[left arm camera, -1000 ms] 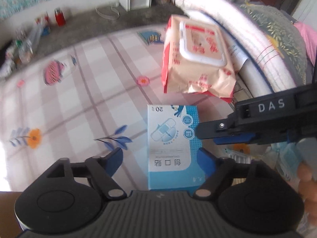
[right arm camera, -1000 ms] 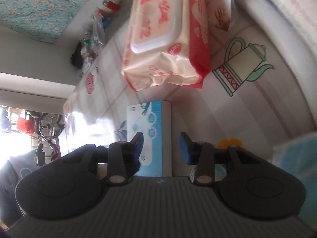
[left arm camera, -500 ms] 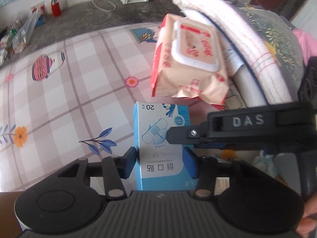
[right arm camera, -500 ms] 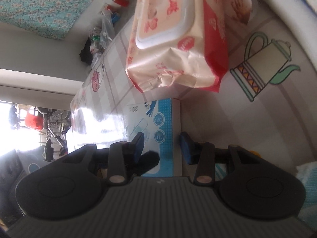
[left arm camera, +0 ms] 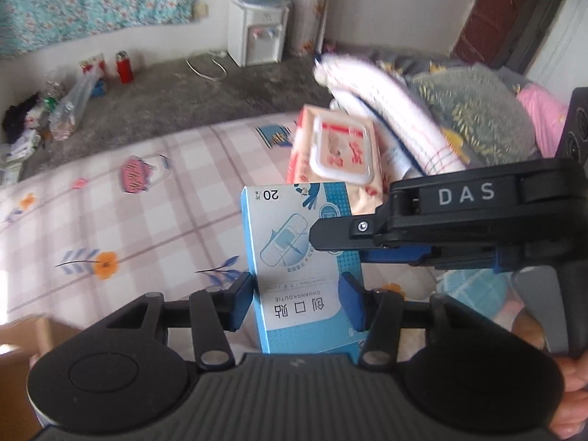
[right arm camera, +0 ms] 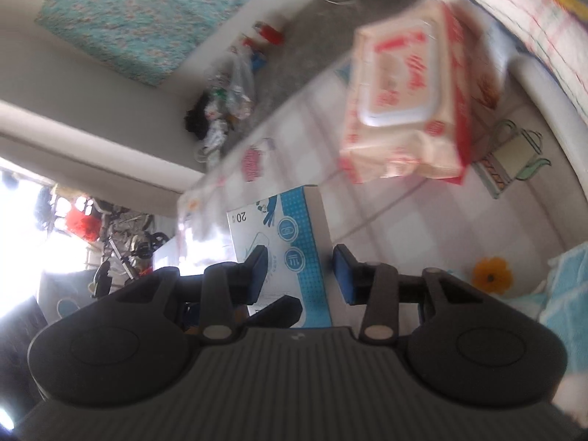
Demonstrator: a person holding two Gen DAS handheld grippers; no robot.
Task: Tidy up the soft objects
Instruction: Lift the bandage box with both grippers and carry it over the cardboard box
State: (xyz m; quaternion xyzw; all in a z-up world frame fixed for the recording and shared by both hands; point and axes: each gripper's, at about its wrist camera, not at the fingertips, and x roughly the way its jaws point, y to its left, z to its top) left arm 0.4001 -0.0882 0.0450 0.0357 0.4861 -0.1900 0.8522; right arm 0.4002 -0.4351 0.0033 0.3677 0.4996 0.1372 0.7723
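Blue and white printed cardboard makes up the flat, rectangular plaster box [left arm camera: 294,257], which is held up above the bed [left arm camera: 147,220] between two grippers. The box is pinched across its width by the jaws of the left gripper [left arm camera: 299,303], whose blue pads press on its long edges near the lower end; these jaws have just been closing onto it. In the left wrist view the right gripper [left arm camera: 367,242] reaches in from the right as a black, hard plastic arm with white lettering, one finger lying across the face of the box. In the right wrist view the same box [right arm camera: 290,242] is seen edge-on between the right gripper [right arm camera: 299,275] pads, its thin side gripped, so these jaws are closed on the box too.

Beyond the box a soft, crinkled pack of wet wipes [left arm camera: 338,154], cream and red with a rounded white plastic lid, lies on the bed sheet, which is smooth, pale and checked, with printed flowers and teapots. Behind the pack, folded blankets [left arm camera: 404,110] are stacked, quilted and padded. A grey, rough floor [left arm camera: 165,92] shows past the bed edge.
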